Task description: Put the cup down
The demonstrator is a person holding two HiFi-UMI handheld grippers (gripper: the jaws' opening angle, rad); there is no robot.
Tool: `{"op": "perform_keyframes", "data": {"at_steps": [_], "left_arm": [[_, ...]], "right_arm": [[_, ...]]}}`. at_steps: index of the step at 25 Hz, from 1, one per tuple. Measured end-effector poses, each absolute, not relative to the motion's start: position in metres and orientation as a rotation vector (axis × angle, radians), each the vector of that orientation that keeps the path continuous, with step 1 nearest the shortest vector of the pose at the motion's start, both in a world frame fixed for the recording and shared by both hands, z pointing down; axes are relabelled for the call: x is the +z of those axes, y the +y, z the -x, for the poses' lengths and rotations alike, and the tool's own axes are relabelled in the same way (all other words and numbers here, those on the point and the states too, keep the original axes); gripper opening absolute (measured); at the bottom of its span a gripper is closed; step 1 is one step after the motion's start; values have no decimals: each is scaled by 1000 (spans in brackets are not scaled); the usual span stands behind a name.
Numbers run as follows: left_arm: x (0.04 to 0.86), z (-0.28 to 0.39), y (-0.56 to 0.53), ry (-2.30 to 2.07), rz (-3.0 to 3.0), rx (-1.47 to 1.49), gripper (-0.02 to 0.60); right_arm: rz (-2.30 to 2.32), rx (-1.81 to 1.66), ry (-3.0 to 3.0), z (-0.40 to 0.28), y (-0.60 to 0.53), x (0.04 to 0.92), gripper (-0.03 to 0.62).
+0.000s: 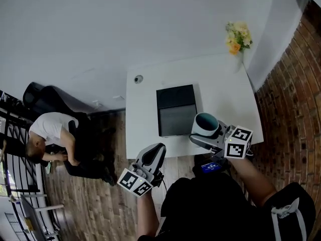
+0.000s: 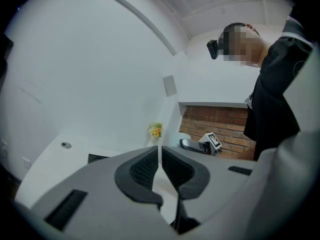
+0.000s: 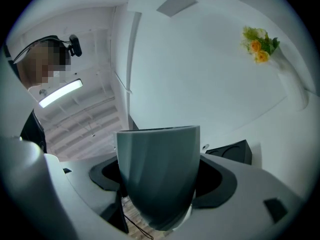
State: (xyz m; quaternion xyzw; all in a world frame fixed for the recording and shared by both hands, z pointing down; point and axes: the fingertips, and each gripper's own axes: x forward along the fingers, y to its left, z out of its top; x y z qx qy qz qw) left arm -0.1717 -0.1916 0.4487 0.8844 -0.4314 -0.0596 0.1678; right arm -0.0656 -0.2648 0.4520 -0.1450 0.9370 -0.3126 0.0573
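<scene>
Plain white wall at the far side, smooth and matte. Wood-plank floor at near left, brown and streaked. Red brick wall on the right, rough with pale mortar lines.

Against the white wall, a rectangular white desk with a smooth top. Left of it, a person in a white top, low by the floor.

On the desk's middle, a flat black box, square-cornered, with its far half darker than its near half.

Right tongs clamped on the cup, grey padded jaws on either side of it. Left tongs closed to a narrow slit with nothing between, ribbed black pads almost meeting, held off the desk's near edge over the floor. Black-and-white square patterns on each marker cube.

Cup upright, mouth up, at the desk's near right edge just right of the box; smooth teal-grey wall tapering to a rounded base. Contact with the desk not clear.

Yellow and orange flowers at the far right corner. Small round grey disc at the far left.
</scene>
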Motion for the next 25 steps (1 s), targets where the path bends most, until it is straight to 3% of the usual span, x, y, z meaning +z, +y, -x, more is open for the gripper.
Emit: {"op": "perform_keyframes", "data": {"at_steps": [25], "left_arm": [[457, 191, -252, -1000, -2585, -208, 31]], "right_arm": [[664, -887, 2812, 96, -307, 444, 383]]}}
